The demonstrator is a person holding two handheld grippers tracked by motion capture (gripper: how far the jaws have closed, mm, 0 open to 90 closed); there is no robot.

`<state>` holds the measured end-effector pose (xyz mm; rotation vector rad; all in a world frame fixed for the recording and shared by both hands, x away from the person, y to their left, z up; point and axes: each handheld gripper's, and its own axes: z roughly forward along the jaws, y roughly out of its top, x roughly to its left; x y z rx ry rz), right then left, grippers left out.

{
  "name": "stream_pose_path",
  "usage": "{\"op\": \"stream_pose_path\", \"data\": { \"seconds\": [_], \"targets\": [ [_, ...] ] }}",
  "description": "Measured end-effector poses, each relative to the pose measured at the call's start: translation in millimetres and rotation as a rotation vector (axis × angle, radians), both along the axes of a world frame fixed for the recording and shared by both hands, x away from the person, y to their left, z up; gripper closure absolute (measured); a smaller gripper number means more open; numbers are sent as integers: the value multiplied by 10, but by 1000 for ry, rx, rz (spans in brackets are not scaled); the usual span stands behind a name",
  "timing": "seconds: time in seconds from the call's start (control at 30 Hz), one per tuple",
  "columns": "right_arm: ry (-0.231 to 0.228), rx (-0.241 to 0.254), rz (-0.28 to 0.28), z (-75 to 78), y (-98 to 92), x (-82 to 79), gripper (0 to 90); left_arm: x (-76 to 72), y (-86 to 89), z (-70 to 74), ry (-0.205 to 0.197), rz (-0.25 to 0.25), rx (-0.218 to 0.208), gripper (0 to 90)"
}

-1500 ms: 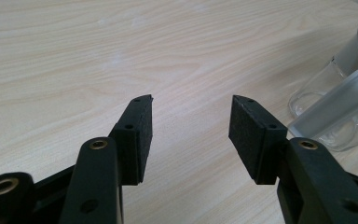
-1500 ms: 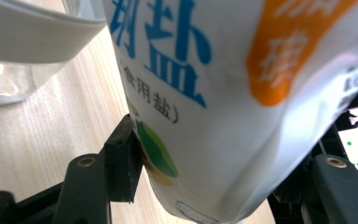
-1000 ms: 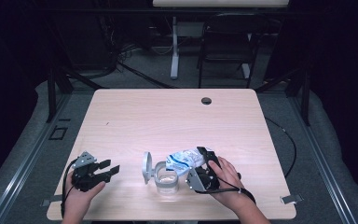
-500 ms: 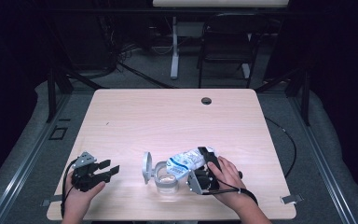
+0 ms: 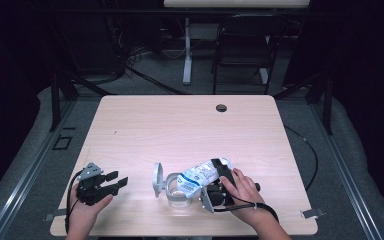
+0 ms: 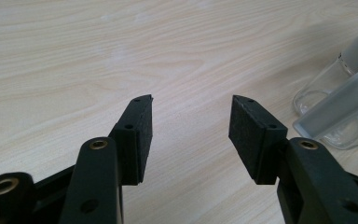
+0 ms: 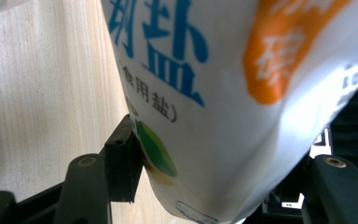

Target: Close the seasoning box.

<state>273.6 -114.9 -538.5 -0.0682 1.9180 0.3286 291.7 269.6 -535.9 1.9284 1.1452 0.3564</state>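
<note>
Right tool (image 5: 220,186) grips the salt bag (image 5: 198,176), tilted over the glass jar (image 5: 176,192) at lower centre for pouring; left tool (image 5: 111,182) rests released.

The jar (image 5: 176,189) stands near the table's (image 5: 190,130) front edge. The bag (image 5: 200,176) tilts over it from its right; the left tongs (image 5: 116,181) lie well left of it.

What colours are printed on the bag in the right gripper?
The bag is white with blue characters, an orange patch and a green spot; right gripper view.

Wooden table (image 5: 190,130); perhaps 1 chair (image 5: 240,47) behind.
</note>
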Motion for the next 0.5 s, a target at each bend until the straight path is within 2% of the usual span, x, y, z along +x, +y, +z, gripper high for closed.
{"op": "stream_pose_path", "data": {
  "seconds": [0.1, 0.13, 0.23, 0.27, 0.4, 0.5],
  "targets": [
    [-12, -35, -7, 10, 16, -22, 391, 2, 3, -3, -3, 1, -4, 498],
    [-9, -27, 2, -1, 21, -19, 391, 2, 3, -4, -3, 1, -4, 497],
    [-19, -48, -10, 17, 34, -34, 392, 1, 4, -4, -2, 1, -4, 498],
    [-12, -35, -2, 7, 34, -26, 392, 1, 4, -4, -3, 1, -4, 498],
    [-17, -36, 2, 6, 38, -23, 392, 1, 6, -4, -3, 2, -4, 498],
    [-24, -52, 0, 17, 42, -26, 392, 1, 8, -4, -2, 3, -3, 498]
  ]
}}
